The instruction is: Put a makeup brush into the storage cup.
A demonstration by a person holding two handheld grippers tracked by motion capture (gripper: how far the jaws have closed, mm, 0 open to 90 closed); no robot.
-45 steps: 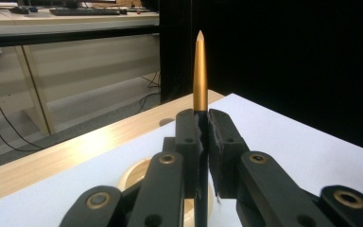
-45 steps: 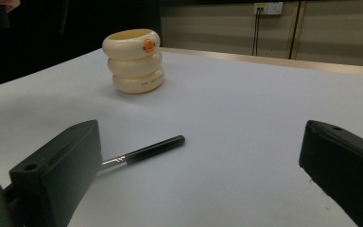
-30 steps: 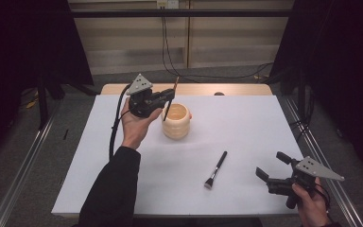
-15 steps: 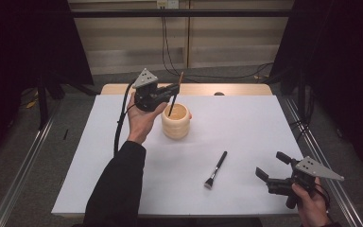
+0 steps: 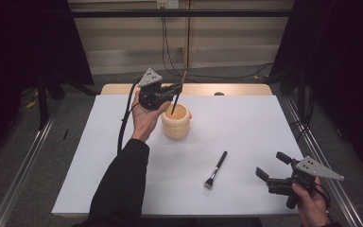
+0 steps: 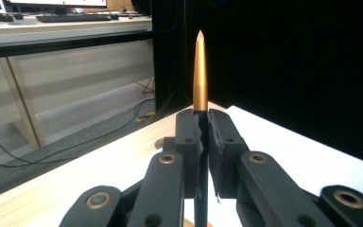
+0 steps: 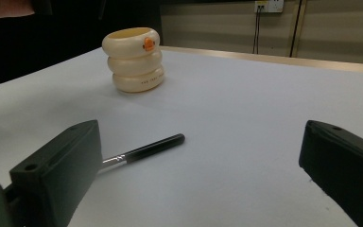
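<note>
Left claw (image 5: 176,91) clamped on a thin brush (image 5: 178,97), gold tapered handle end up, lower end dipping into the mouth of the cream ribbed cup (image 5: 176,121). Held near-vertical above the cup, most likely so it drops straight in. Right claw (image 5: 272,166) wide open, nothing in it, parked low at the near right corner of the table (image 5: 246,123), probably waiting for its turn. Second brush (image 5: 216,169) with black handle lies flat on the white table cover between cup and right claw, untouched. Wooden table edge at the far side. Room dim: dark curtains on both sides, pale wall panels and cables behind.
</note>
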